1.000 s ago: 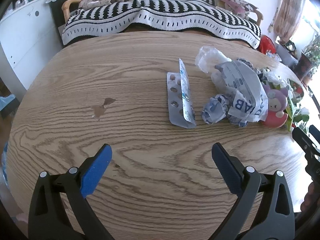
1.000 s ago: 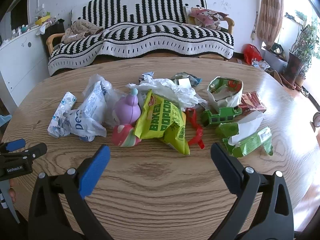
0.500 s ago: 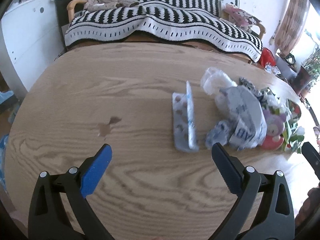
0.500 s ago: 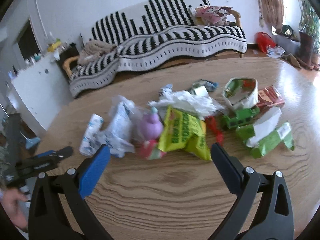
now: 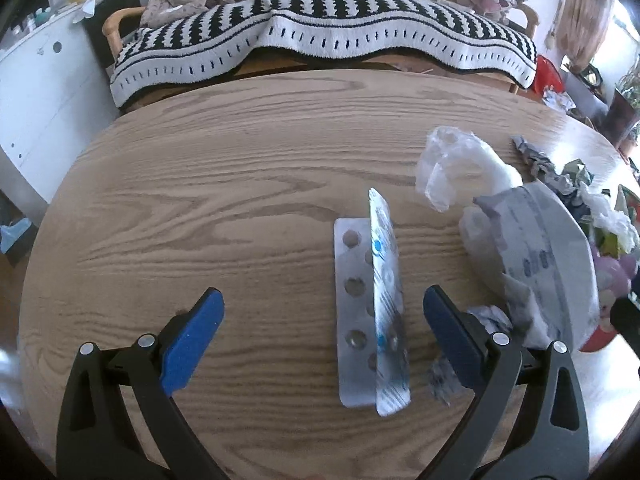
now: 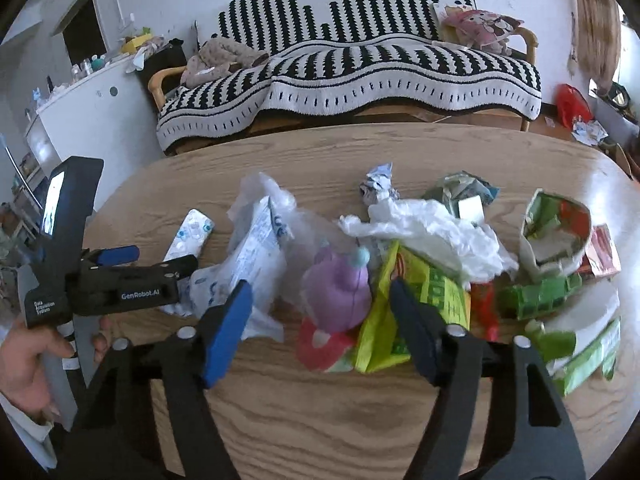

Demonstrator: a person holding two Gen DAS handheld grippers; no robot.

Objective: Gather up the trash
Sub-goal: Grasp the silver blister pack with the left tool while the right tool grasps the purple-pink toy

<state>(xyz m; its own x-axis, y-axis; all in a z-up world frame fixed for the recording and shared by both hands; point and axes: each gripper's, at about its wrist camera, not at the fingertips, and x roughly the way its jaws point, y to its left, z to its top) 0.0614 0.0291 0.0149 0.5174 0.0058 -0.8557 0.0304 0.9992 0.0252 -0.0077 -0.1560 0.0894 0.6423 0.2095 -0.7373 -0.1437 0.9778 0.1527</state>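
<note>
A silver pill blister pack (image 5: 370, 312) lies folded on the round wooden table (image 5: 200, 200), between the fingers of my open, empty left gripper (image 5: 322, 326). It also shows in the right wrist view (image 6: 188, 234). A grey and white printed plastic bag (image 5: 536, 256) lies just right of it. My right gripper (image 6: 320, 320) is open and empty, its fingers either side of a purple and red mushroom toy (image 6: 334, 304). A yellow-green popcorn bag (image 6: 408, 300) lies beside the toy. The left gripper (image 6: 132, 264) shows at the left of the right wrist view.
More litter covers the table's right half: crumpled white plastic (image 6: 432, 232), a torn green carton (image 6: 556, 232), a green toy truck (image 6: 536, 300), green wrappers (image 6: 588, 352). A sofa with a striped blanket (image 5: 320, 32) stands beyond the table, a white cabinet (image 5: 40, 80) at the left.
My left gripper has moved forward and right, so the blister pack now lies between its fingers. My right gripper has moved forward to the mushroom toy and its jaws have narrowed.
</note>
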